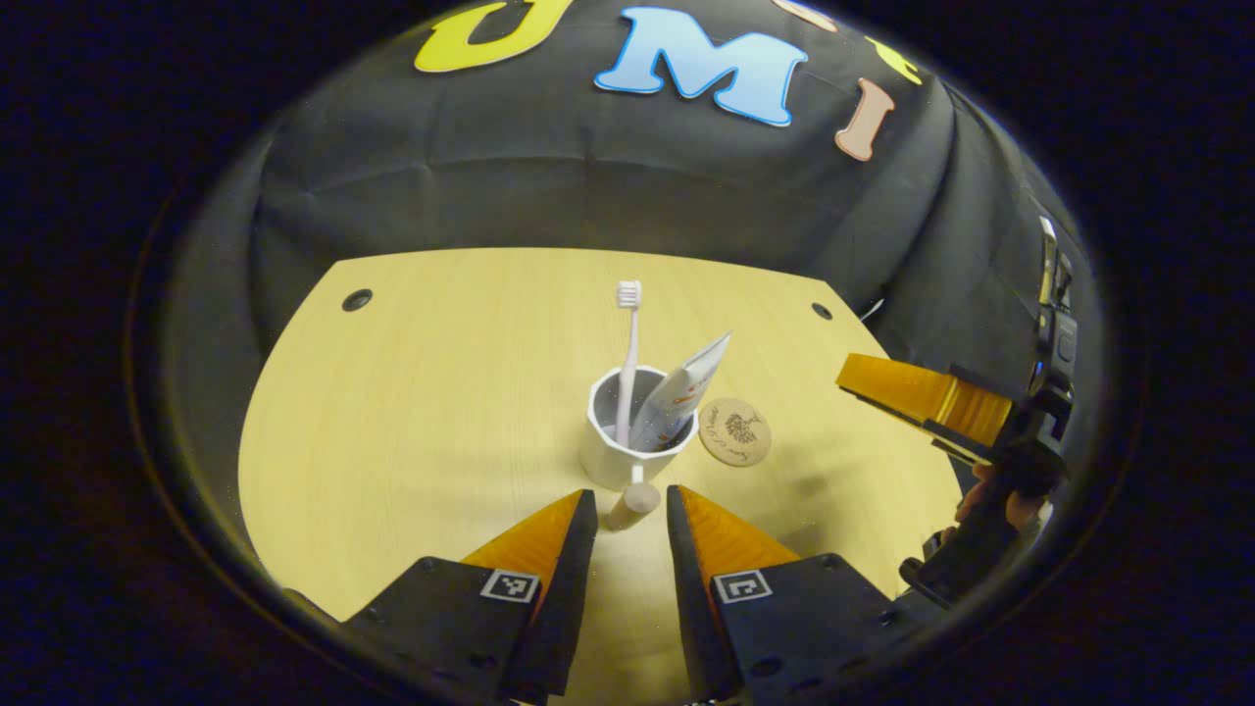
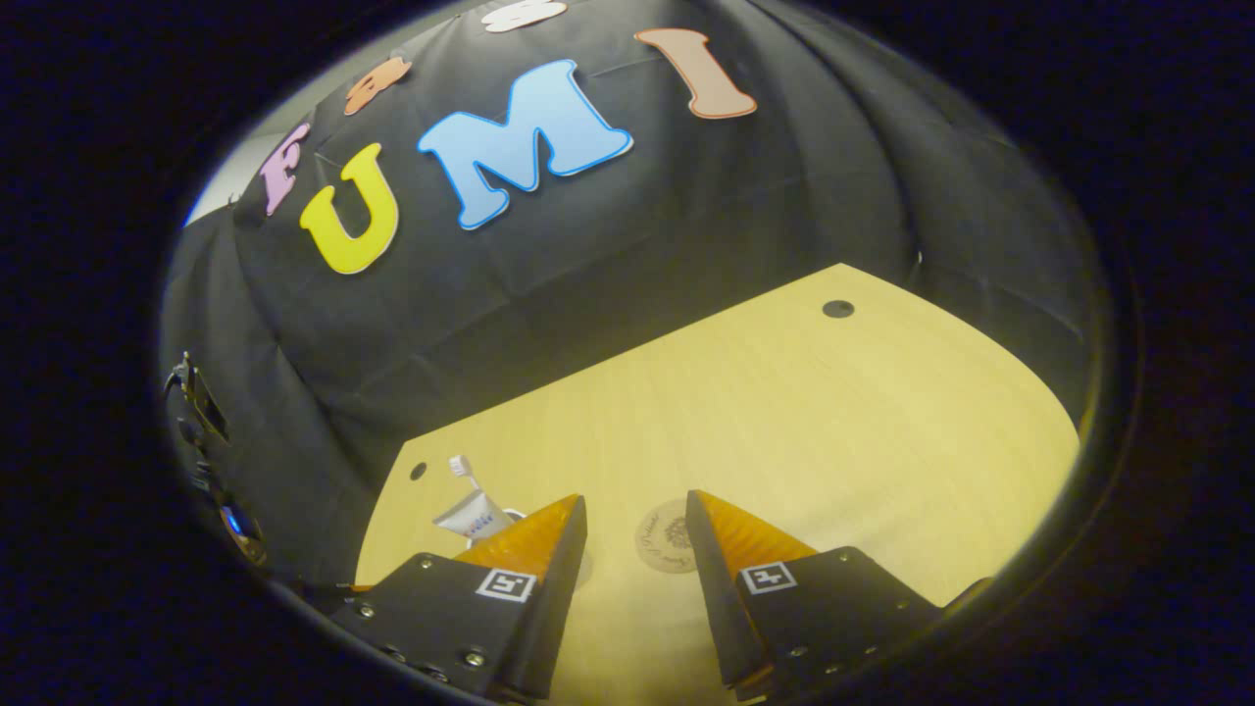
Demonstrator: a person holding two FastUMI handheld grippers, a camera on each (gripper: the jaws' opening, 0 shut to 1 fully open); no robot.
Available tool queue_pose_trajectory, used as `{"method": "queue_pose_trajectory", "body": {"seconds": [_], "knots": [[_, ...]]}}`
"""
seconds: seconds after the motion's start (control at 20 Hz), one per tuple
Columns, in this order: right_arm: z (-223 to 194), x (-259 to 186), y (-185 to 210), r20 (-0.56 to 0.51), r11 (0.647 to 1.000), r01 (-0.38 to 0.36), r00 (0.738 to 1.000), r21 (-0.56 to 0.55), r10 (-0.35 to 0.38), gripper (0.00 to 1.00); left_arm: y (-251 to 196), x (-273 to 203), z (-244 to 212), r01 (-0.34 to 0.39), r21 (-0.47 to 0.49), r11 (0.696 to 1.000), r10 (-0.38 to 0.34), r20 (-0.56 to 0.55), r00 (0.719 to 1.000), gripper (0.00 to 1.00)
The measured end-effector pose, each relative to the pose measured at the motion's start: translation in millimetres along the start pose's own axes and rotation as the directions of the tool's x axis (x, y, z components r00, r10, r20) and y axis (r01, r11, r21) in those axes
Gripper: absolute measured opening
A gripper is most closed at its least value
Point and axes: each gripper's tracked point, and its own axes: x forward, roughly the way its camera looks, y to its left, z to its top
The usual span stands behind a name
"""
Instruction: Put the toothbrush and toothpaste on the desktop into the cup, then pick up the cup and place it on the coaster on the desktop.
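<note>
The cup stands dead ahead of the left claw, whose 2 fingers are spread around its handle; the coaster lies just beside it.

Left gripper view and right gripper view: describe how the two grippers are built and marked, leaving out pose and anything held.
The left gripper has two wedge-shaped fingers that taper to a point and sit on black bolted blocks. Each block carries a small square black-and-white tag. The right gripper is built the same way, with the same square tags and visible screws. In the left gripper view, the right gripper shows farther off on a black handle with a hand around it.
</note>
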Motion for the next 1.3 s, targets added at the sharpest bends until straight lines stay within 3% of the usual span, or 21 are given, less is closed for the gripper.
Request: {"method": "queue_pose_trajectory", "body": {"seconds": [0.4,0.75,0.9,0.95,1.05,1.2,1.3], "knots": [[-1.5,-13.0,-50.2,-0.015,0.995,0.09,0.996,0.033,-0.089,0.61,3.2,55.8,-19.1,-0.006,-0.025,1.0,0.002,-0.13,0.992,0.52],[-9.0,-13.7,-72.7,-0.055,0.989,0.133,0.99,0.06,-0.13,0.61,0.7,71.4,-23.2,-0.002,-0.014,1.0,-0.001,-0.159,0.987,0.49],[-16.2,-11.0,-72.2,-0.075,0.99,0.129,0.989,0.064,-0.124,0.61,-4.6,73.4,-17.3,-0.015,0.022,1.0,0.018,-0.147,0.989,0.44],[-18.8,-9.5,-72.2,-0.082,0.99,0.126,0.989,0.064,-0.12,0.61,-4.1,74.8,-17.4,-0.025,0.036,0.999,0.03,-0.149,0.988,0.34],[-21.4,-6.4,-67.7,-0.094,0.991,0.119,0.989,0.06,-0.113,0.61,3.9,76.9,-15.8,-0.05,0.042,0.998,0.055,-0.124,0.991,0.31],[-25.1,-7.0,-66.7,-0.104,0.992,0.115,0.989,0.057,-0.108,0.61,7.0,76.2,-12.5,-0.083,0.059,0.995,0.088,-0.1,0.991,0.14],[-25.0,-7.0,-68.1,-0.106,0.991,0.116,0.988,0.059,-0.11,0.61,6.2,74.8,-12.6,-0.092,0.075,0.993,0.099,-0.096,0.99,0.14]]}}
